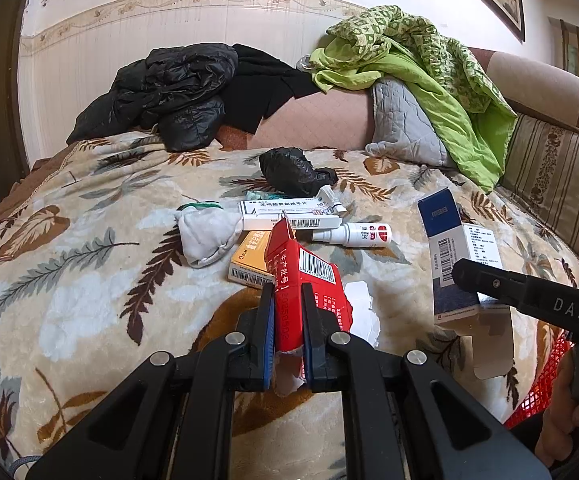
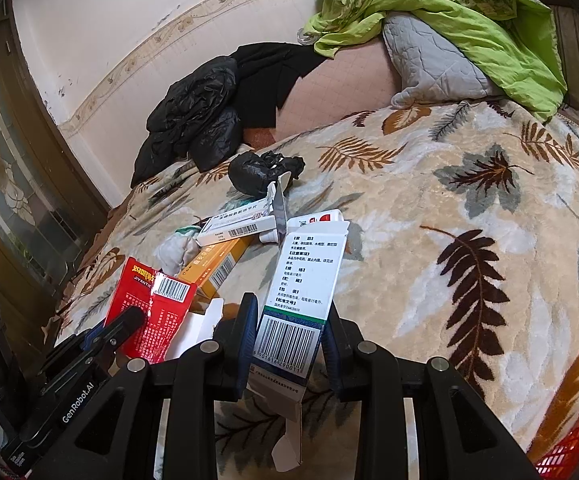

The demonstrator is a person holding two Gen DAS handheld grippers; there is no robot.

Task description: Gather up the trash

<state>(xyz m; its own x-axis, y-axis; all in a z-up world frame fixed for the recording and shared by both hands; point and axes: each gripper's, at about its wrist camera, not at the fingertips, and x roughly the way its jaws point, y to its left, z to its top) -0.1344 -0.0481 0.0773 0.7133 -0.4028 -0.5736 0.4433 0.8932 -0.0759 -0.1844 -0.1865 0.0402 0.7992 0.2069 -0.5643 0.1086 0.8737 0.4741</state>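
So you're mid-collection: your left gripper [image 1: 288, 312] clamps the red box [image 1: 305, 280], your right gripper [image 2: 289, 332] the blue-and-white box [image 2: 309, 276]; other cartons [image 1: 289, 216] remain on the blanket [image 1: 89, 280], red basket [image 1: 545, 384] probably next.

left gripper [image 1: 288, 300] clamps red box [image 1: 305, 280] | right gripper [image 1: 459, 270] grips blue-white box [image 1: 449, 240]

Black left tool [image 1: 288, 332], blue pads, silver screws, right tool [image 2: 288, 340] lettered DAS

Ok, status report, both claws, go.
Left claw shut on red box. Right claw shut on blue box. More boxes, spray bottle on blanket. Nothing blocking.
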